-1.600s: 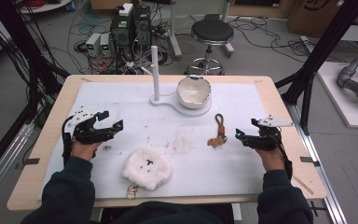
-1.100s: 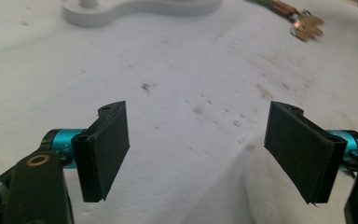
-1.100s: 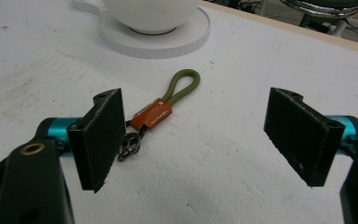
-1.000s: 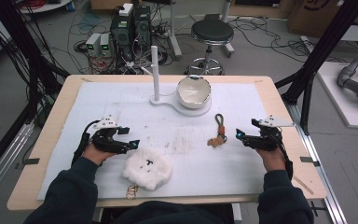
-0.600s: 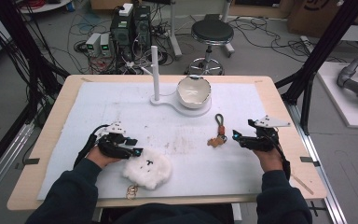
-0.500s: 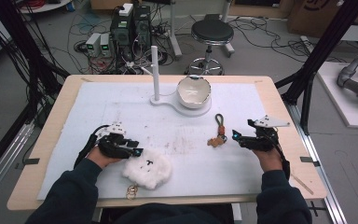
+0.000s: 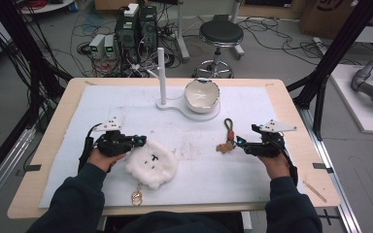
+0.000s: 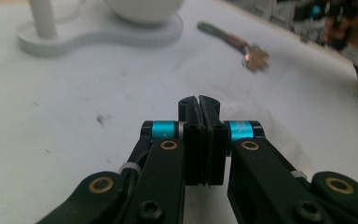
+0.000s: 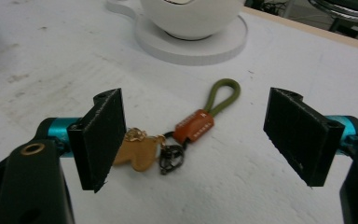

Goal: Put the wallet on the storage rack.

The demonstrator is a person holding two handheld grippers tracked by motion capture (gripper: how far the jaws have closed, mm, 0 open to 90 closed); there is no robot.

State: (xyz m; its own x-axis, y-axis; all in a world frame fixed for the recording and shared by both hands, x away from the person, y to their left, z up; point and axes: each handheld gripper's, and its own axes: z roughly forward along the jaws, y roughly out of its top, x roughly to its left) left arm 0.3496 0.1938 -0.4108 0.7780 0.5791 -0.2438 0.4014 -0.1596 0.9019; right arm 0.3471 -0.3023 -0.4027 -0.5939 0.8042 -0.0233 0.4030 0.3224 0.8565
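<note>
Right gripper, jaws wide open and empty, frames the one keychain lying flat on the white mat in front of the bowl. It looks light and floppy; best gripped at the stiff orange tab or green loop. Left gripper is closed on nothing beside the one soft, squashy white plush toy.

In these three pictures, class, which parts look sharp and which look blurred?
Left gripper view: black jaws sharp, the keychain beyond soft. Right gripper view: keychain crisp between the open jaws, bowl slightly soft. High view: evenly lit, mildly soft overall.
</note>
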